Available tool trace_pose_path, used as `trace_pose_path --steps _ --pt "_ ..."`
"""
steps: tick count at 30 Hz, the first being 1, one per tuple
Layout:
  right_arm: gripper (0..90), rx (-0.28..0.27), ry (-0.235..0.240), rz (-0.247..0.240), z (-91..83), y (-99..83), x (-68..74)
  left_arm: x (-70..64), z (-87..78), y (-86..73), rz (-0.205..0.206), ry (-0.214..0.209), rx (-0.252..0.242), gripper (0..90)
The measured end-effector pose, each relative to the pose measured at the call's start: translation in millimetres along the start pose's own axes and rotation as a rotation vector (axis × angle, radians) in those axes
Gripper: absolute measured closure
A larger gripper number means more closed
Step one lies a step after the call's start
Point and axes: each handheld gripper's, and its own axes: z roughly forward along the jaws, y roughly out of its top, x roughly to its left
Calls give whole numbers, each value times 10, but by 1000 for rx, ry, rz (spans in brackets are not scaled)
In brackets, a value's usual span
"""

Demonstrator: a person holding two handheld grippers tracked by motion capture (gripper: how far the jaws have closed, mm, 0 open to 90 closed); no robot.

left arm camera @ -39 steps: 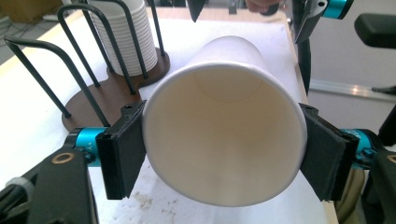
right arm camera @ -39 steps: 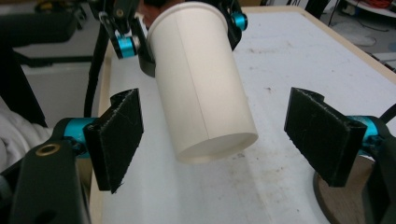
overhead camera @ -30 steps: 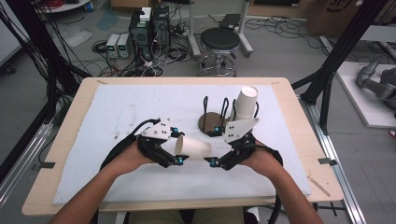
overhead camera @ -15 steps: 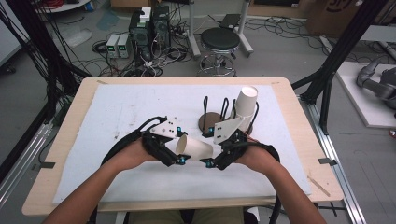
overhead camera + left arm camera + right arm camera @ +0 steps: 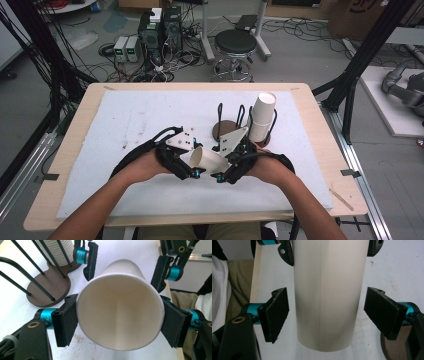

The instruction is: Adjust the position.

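A white paper cup (image 5: 207,159) lies on its side just above the white mat, between my two hands. My left gripper (image 5: 192,169) is shut on it near the rim; in the left gripper view both pads (image 5: 66,320) press the cup (image 5: 120,307), whose mouth faces the camera. My right gripper (image 5: 222,172) is open around the cup's base end. In the right gripper view the cup (image 5: 325,295) runs between the pads (image 5: 274,315) with a gap on each side.
A wire cup rack on a brown wooden base (image 5: 227,131) stands just behind the grippers, with a stack of white cups (image 5: 262,117) in its right bay. The white mat (image 5: 140,115) covers most of the wooden table.
My right gripper has moved left to the cup, and its open jaws now straddle the base end. The left gripper has shifted slightly right with the cup.
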Motion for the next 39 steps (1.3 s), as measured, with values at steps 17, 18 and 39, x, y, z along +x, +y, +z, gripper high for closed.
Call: trace_pose_path --steps 17,18,39 --pt "310 71 3 -34 119 21 45 -51 103 35 24 0 42 244" --pt "313 73 4 -34 123 21 48 -59 107 36 22 3 38 244" --pt "340 44 -35 49 77 -98 17 -26 -37 -99 -91 19 -191 190"
